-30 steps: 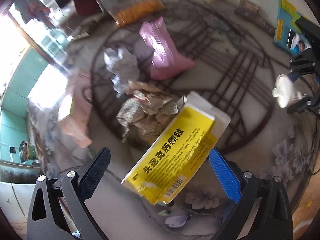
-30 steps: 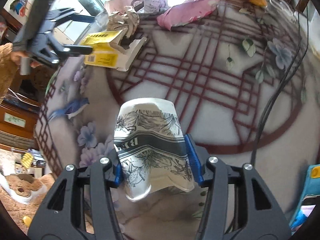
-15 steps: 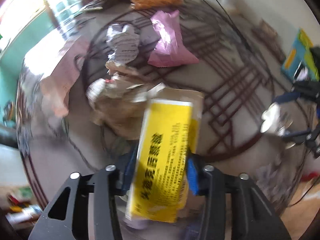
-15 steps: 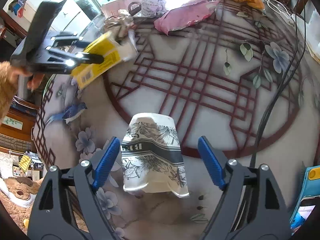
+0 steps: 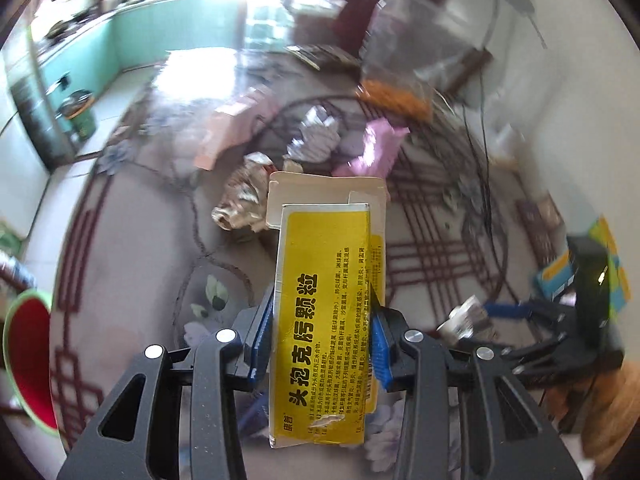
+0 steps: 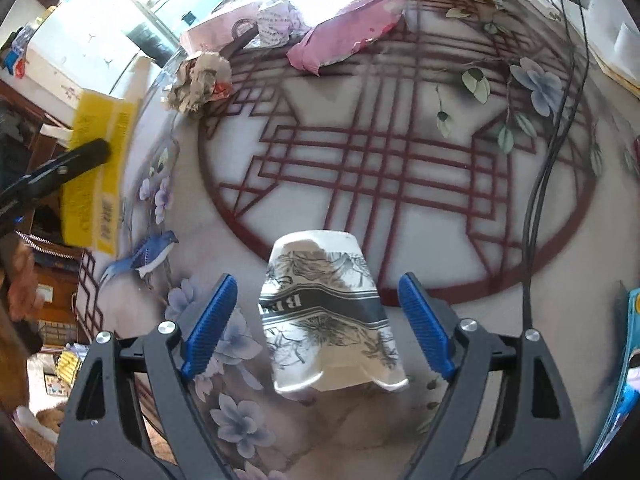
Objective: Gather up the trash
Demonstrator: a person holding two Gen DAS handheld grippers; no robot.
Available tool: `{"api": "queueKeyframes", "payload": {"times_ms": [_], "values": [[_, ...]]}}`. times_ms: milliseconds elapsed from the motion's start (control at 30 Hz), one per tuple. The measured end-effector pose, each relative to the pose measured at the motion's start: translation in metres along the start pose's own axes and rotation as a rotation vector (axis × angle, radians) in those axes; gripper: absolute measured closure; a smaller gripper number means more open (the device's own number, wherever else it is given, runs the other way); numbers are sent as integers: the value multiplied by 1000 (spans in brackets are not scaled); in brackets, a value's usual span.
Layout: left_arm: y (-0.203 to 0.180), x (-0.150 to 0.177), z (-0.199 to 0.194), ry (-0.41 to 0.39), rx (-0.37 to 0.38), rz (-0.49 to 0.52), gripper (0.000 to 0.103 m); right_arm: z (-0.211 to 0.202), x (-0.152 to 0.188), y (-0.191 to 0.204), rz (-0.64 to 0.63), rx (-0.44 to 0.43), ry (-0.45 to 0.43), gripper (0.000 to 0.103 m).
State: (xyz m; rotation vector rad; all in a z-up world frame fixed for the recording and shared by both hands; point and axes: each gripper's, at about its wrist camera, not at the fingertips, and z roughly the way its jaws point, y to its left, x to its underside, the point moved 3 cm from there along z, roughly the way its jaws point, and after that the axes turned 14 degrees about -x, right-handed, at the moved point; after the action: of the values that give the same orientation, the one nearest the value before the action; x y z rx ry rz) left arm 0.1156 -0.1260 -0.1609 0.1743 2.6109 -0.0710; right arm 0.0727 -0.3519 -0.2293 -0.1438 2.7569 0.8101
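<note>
Left claw (image 5: 320, 336) clamped on light, crushable yellow carton (image 5: 324, 320), probably empty; right claw (image 6: 320, 320) gaping around dented paper cup (image 6: 328, 312) near the surface (image 6: 400, 184) edge; best pinched gently mid-wall.

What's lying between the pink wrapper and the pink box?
A crumpled ball of printed paper sits between the pink wrapper and pink box, seen in the right wrist view.

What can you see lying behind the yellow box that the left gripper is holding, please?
Behind the yellow box, clamped in the left gripper, lies crumpled brown paper, partly covered; beyond it a pink wrapper. The table directly behind the box is hidden.
</note>
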Motion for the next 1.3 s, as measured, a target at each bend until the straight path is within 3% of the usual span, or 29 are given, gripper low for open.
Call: {"api": "queueKeyframes", "payload": {"times_ms": [167,300,700,967,1000,1067,1300], "values": [[-3,-8,-21,-54,-97,-6,65,-2,0,1,27,66,-24,22],[2,-13,-37,-94,-126,-9,65,-3,2,0,43,104,-33,22],[38,4,-49,-101,-132,-44,65,4,9,22,40,140,-37,22],[77,18,-49,-89,-116,-61,65,15,15,23,112,233,-47,22],[82,20,-50,-87,-115,-63,65,17,15,21,123,255,-44,23],[94,24,-49,-80,-115,-65,65,21,17,19,139,298,-36,49],[122,30,-47,-69,-111,-47,65,11,24,45,182,298,-123,52]]}}
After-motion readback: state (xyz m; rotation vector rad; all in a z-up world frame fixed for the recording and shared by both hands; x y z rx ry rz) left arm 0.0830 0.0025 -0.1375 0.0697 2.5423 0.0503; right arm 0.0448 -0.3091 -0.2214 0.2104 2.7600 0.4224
